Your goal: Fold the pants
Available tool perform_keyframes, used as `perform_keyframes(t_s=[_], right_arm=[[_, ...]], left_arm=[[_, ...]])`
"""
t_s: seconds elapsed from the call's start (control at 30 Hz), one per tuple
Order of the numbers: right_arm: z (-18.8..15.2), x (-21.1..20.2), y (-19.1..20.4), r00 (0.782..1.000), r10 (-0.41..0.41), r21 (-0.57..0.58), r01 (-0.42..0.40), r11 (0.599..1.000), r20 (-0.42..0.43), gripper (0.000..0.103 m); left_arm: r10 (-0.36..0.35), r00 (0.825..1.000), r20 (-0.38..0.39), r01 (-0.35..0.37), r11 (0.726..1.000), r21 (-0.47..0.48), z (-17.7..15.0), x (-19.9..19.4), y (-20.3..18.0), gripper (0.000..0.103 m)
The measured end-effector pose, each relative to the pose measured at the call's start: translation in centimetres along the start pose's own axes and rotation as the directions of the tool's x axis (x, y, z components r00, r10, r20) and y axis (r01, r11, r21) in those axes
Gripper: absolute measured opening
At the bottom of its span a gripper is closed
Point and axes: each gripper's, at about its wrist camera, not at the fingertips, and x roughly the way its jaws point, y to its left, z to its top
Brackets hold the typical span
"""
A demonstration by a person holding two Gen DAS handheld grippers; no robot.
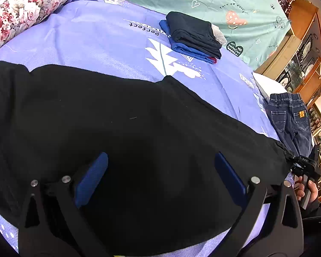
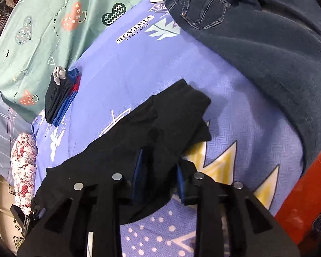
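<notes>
Black pants (image 1: 139, 128) lie spread across the purple bedsheet (image 1: 96, 38). My left gripper (image 1: 161, 156) hovers low over their middle, its blue pads wide apart with only flat cloth beneath them. In the right wrist view the pants (image 2: 171, 117) narrow to a bunched end. My right gripper (image 2: 160, 160) has its blue pads close together with a fold of that black cloth pinched between them. The right gripper (image 1: 293, 160) also shows at the pants' far right end in the left wrist view, with a hand (image 1: 306, 190) behind it.
A folded stack of dark and blue clothes (image 1: 192, 36) sits farther back on the bed. Dark jeans (image 1: 289, 117) lie at the right edge. A floral pillow (image 1: 25, 6) is at the back left, a green sheet (image 1: 224, 0) lies behind, and wooden cabinets (image 1: 306, 42) stand to the right.
</notes>
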Motion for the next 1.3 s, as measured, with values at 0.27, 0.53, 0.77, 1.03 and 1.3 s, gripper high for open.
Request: perform_keyframes(t_s=[0.27,0.53,0.77,1.03,1.3], right_arm=[[-0.9,-4.1,12.1,0.986,0.145,-0.327,-0.111,0.939,0.080,0.014],[-12.1,6.2,30.6,0.960,0.124,-0.748,-0.274,0.604,-0.251,0.016],[-15.4,7.1,31.2,0.954,0.073,-0.828,-0.290,0.480,-0.292,0.056],[-11.1,5.3,30.3,0.941,0.137,-0.742,-0.330,0.584,-0.311,0.054],[-14.6,10.5,32.8,0.934,-0.041,-0.816,-0.289,0.501,-0.356,0.036]], left_arm=[[0.023,0.999,0.027,-0.022,0.999,-0.039,-0.2,-1.9,0.8,0.101],[0.086,0.993,0.076,-0.073,0.985,-0.153,-1.7,-5.7,3.5,0.101],[0.109,0.990,0.093,-0.093,0.983,-0.159,-2.4,-6.9,4.0,0.101],[0.105,0.992,0.075,-0.093,0.986,-0.141,-2.0,-5.8,3.2,0.101],[0.096,0.993,0.070,-0.086,0.987,-0.137,-1.9,-5.6,3.4,0.101]])
